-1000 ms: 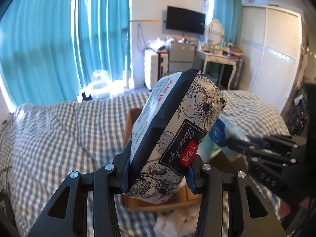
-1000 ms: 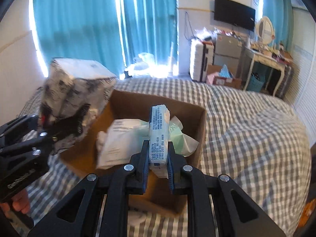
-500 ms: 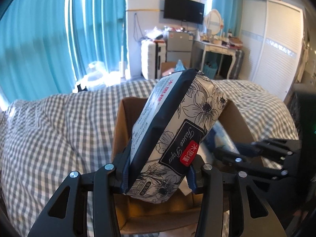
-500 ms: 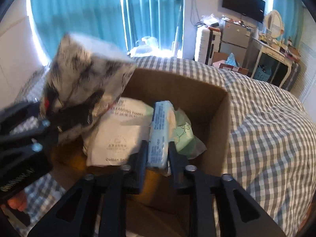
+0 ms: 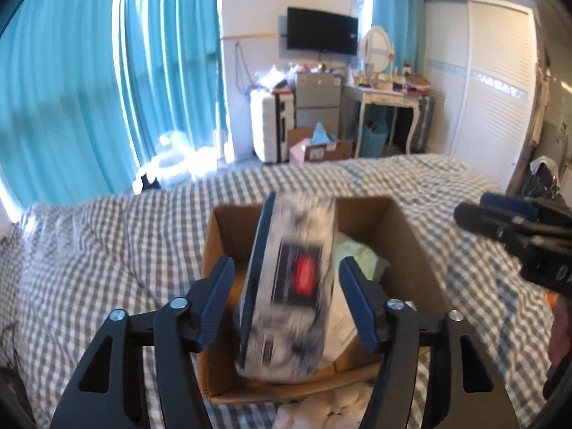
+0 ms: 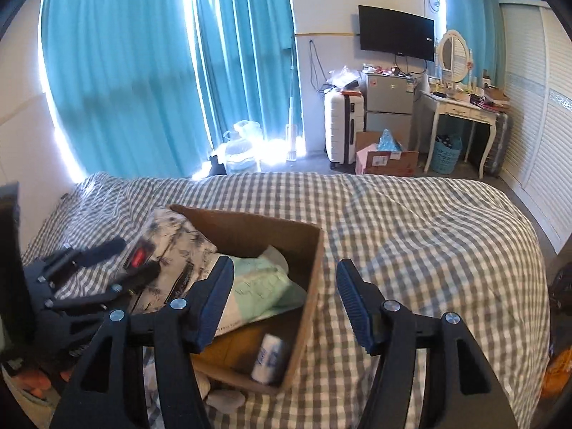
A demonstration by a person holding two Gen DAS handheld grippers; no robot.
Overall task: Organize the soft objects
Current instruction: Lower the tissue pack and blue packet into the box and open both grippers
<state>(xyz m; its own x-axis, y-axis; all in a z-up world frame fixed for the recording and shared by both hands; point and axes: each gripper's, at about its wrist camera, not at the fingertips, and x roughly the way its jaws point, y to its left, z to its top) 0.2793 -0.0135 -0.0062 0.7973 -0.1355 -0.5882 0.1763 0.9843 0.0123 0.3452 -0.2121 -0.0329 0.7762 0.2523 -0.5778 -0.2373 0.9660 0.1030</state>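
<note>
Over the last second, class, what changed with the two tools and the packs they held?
Both tools let go. The left tool opened and its floral tissue pack is dropping into the cardboard box. The right tool opened too; its small blue pack lies in the box. The box stayed on the checked bedspread.

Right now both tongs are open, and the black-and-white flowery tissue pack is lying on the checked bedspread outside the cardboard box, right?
Not quite. The tissue pack is at the cardboard box, dropping into it, not on the bedspread; the left wrist view shows it. Both the left tongs and right tongs are open.
</note>
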